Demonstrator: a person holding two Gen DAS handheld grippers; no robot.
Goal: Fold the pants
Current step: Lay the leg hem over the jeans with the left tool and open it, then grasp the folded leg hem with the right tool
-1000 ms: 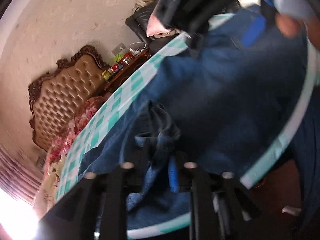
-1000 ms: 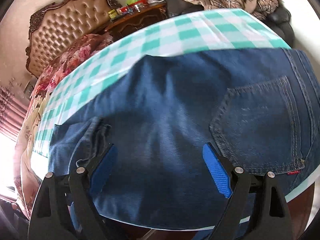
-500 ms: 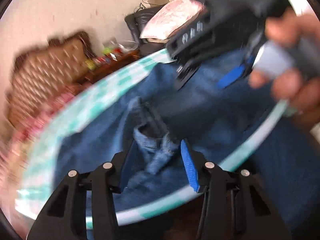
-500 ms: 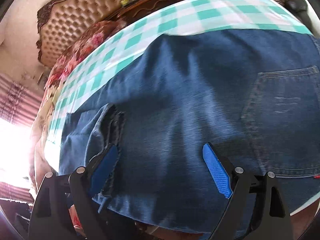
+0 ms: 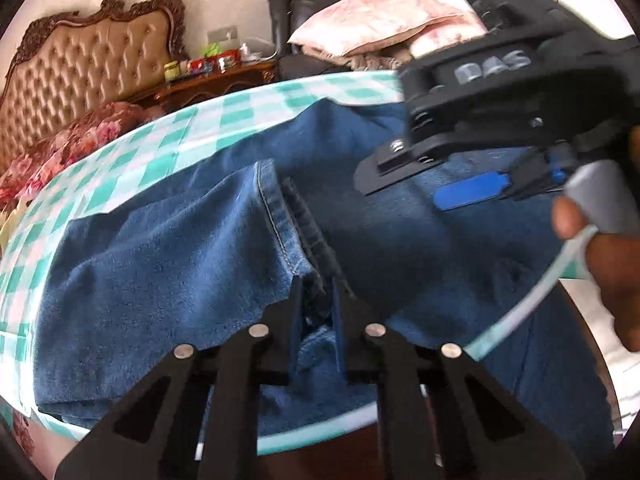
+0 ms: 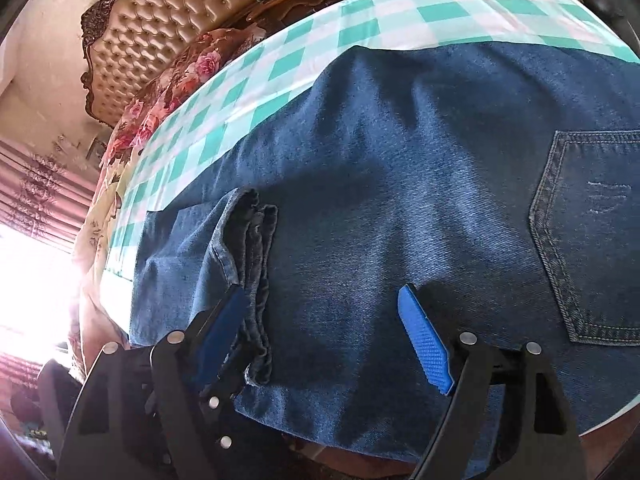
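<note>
Blue jeans (image 6: pixel 400 160) lie spread on a round table with a green-and-white checked cloth (image 6: pixel 320 40). A back pocket (image 6: pixel 592 240) shows at the right. The leg end is folded back onto the jeans, its hem (image 5: pixel 280 216) running up the middle. My left gripper (image 5: pixel 316 312) is shut on the hem's near end at the table's front edge. My right gripper (image 6: pixel 324 328) is open just above the denim, its left finger by the hem (image 6: pixel 256 264). It also shows in the left wrist view (image 5: pixel 472 192), held by a hand.
A tufted headboard (image 5: pixel 80 76) and a floral bedspread (image 5: pixel 68 136) lie beyond the table at the left. A wooden side table (image 5: pixel 216 80) with small bottles and a dark chair with pillows (image 5: pixel 372 28) stand behind. Bright window glare is at left (image 6: pixel 32 288).
My left gripper opened half a second ago and has now shut on the hem's near end. The right gripper has drifted left toward the hem, still open.
</note>
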